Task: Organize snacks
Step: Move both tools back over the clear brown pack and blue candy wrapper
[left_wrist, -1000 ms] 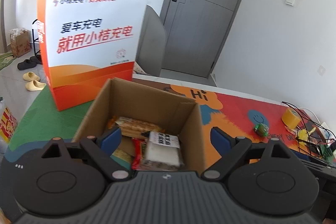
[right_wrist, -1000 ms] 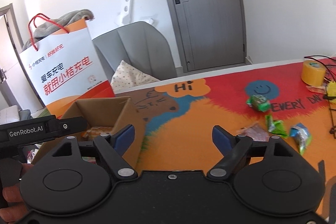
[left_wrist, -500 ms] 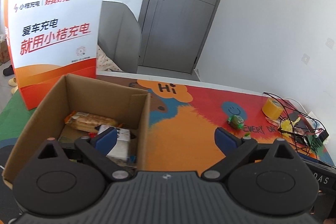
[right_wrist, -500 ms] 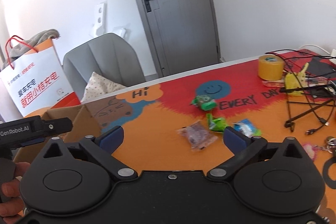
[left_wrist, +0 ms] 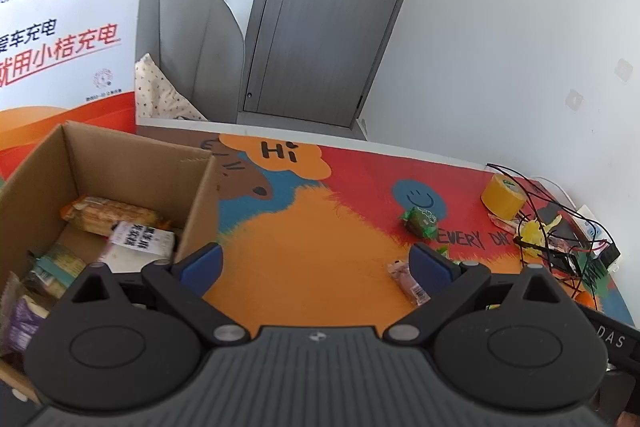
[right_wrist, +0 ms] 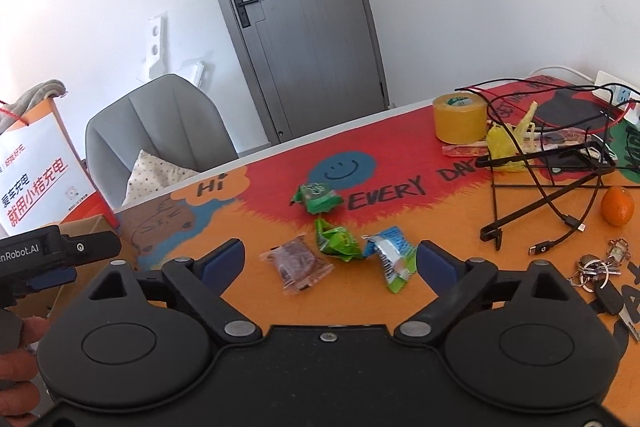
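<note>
An open cardboard box (left_wrist: 132,163) at the left holds several wrapped snacks, among them a white packet (left_wrist: 140,241). My left gripper (left_wrist: 316,263) is open and empty, just right of the box over the orange mat. Loose snacks lie on the mat: two green packets (right_wrist: 318,197) (right_wrist: 338,239), a blue-white one (right_wrist: 390,255) and a clear brown one (right_wrist: 298,263). My right gripper (right_wrist: 330,261) hovers just before them, its jaws wide and closing slightly; the pads touch nothing. The left wrist view shows one green packet (left_wrist: 420,221) and the brown one (left_wrist: 408,281).
A yellow tape roll (right_wrist: 460,121), tangled black cables (right_wrist: 552,183), an orange (right_wrist: 618,205) and keys (right_wrist: 600,269) crowd the mat's right side. An orange-white paper bag (left_wrist: 68,39) stands behind the box. A grey chair (right_wrist: 160,127) sits past the table's far edge.
Both views have swung right, away from the box and toward the loose snacks. The box has slid to the left edge. The right jaws stand wider than a second ago.
</note>
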